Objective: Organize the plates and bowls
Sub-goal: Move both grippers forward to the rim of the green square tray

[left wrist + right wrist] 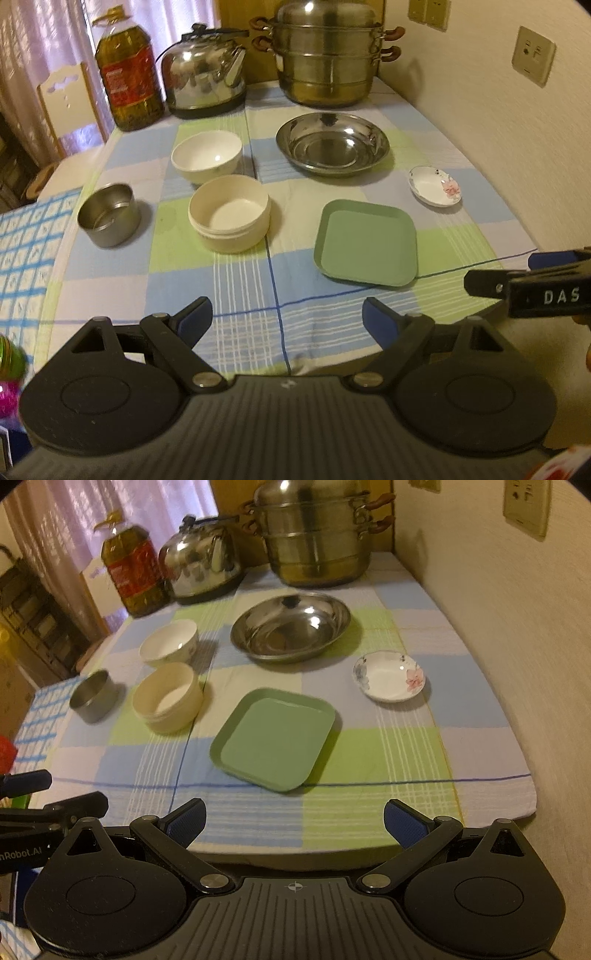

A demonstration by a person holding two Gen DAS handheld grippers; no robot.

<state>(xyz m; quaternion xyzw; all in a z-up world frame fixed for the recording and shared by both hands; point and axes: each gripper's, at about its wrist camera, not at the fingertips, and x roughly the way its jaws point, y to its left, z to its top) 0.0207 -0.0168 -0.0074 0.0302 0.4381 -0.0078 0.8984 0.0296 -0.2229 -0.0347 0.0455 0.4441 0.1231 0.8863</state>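
On the checked tablecloth lie a green square plate (366, 243) (275, 738), a steel dish (332, 143) (291, 627), a small flowered saucer (435, 185) (389, 675), a white bowl (207, 152) (169, 644), a cream round bowl (229, 212) (168, 697) and a small steel cup (109, 215) (91, 696). My left gripper (287, 319) is open and empty above the table's near edge. My right gripper (294, 823) is open and empty, short of the green plate; it also shows in the left wrist view (532, 284) at the right.
At the back stand an oil bottle (127, 74) (135, 570), a steel kettle (205, 72) (201, 559) and a stacked steamer pot (327, 51) (314, 531). The wall (498, 110) runs along the table's right side. A chair (64, 99) stands at the left.
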